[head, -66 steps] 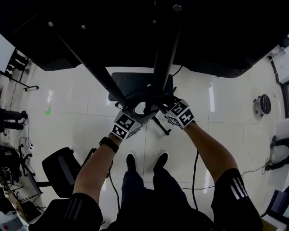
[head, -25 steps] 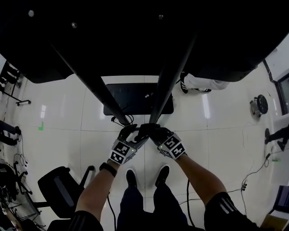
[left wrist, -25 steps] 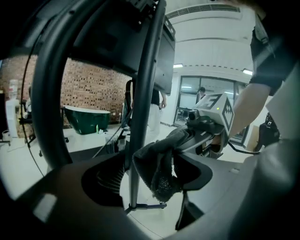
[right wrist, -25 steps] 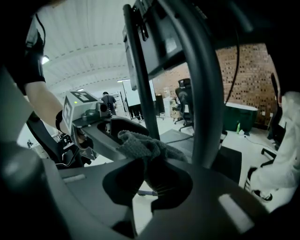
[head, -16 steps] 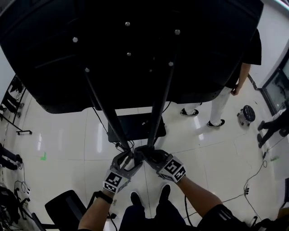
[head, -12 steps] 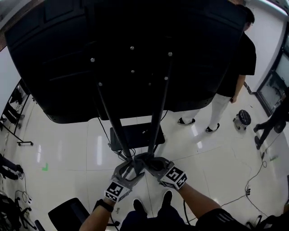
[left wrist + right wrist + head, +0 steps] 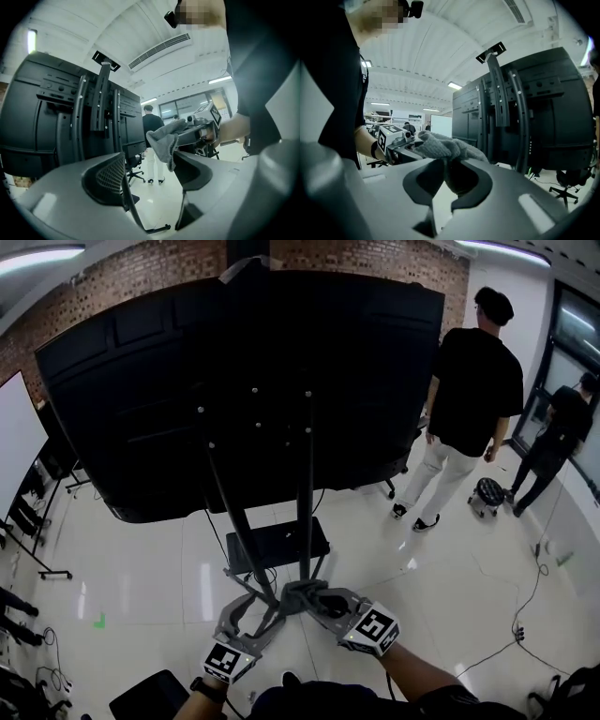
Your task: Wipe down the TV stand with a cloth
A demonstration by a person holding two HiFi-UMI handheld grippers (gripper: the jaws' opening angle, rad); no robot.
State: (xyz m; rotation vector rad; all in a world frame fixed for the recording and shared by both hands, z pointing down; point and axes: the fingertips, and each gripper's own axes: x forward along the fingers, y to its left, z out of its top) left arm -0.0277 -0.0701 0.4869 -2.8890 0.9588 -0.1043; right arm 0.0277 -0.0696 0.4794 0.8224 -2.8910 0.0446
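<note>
Two hand-held grippers meet low in the head view, tips turned toward each other just in front of the TV stand [image 7: 304, 512], whose twin dark poles climb from a black base shelf [image 7: 277, 544] on the white floor [image 7: 169, 568] to the back of a large black television [image 7: 244, 381]. The right hand-held gripper [image 7: 307, 596] has its jaws closed down on a grey cloth [image 7: 445, 149]; in its own view the knitted fabric is bunched in the gap between them and spills up over both tips, with the stand's poles [image 7: 511, 117] rising close behind on the right. The left hand-held gripper [image 7: 266, 604] holds nothing: its own view shows the jaws set wide, only floor and a thin dark cable between them. From that view the cloth [image 7: 161, 140] hangs off the other gripper's tips just above the left hand-held gripper's right jaw, though whether it touches that jaw is hard to tell. In the head view the cloth itself is lost in the dark cluster of gripper tips near the foot of the poles. A person [image 7: 469, 399] in a black shirt and pale trousers stands beyond the television on the right
</note>
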